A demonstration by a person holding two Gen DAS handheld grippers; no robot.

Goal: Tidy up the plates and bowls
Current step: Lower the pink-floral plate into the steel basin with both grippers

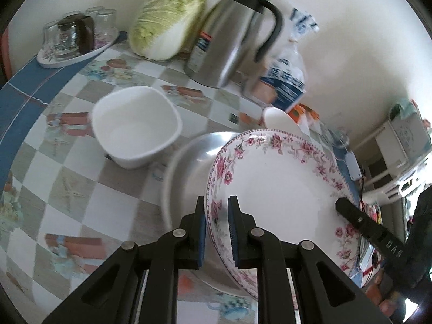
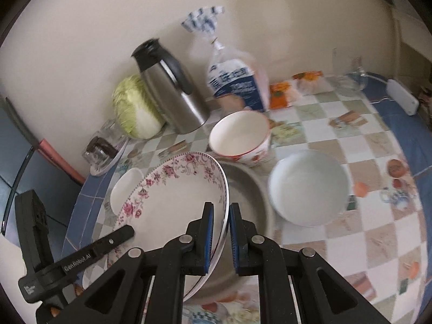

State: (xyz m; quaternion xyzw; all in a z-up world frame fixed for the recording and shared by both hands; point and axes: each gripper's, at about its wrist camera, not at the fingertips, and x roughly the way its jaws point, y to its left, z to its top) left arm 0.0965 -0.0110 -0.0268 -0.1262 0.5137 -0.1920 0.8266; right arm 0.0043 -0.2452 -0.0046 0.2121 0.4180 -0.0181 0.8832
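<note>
1. The checkered tablecloth [image 2: 351, 140] carries the clutter along the wall: thermos jug [image 1: 232, 32] and napa cabbage [image 1: 164, 19].
2. A steel basin [image 1: 189, 159] sits below the carried plate, probably the stacking spot.
3. The floral plate [image 1: 272, 178] hangs tilted above the basin, held at opposite rims for balance.
4. White square bowl [image 1: 135, 127], round bowl [image 2: 307, 186] and red-rimmed bowl [image 2: 240, 132] wait nearby.
5. Left gripper [image 1: 217, 213] and right gripper [image 2: 221, 216] each clench the plate's rim.

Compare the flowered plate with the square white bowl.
The flowered plate is round and shallow; the square white bowl is deep with rounded corners. The plate has pink flowers around its rim; the bowl is plain. The plate is held tilted above a metal basin, with the left gripper and right gripper shut on opposite edges; the bowl sits upright on the table. Both are white inside and empty.
</note>
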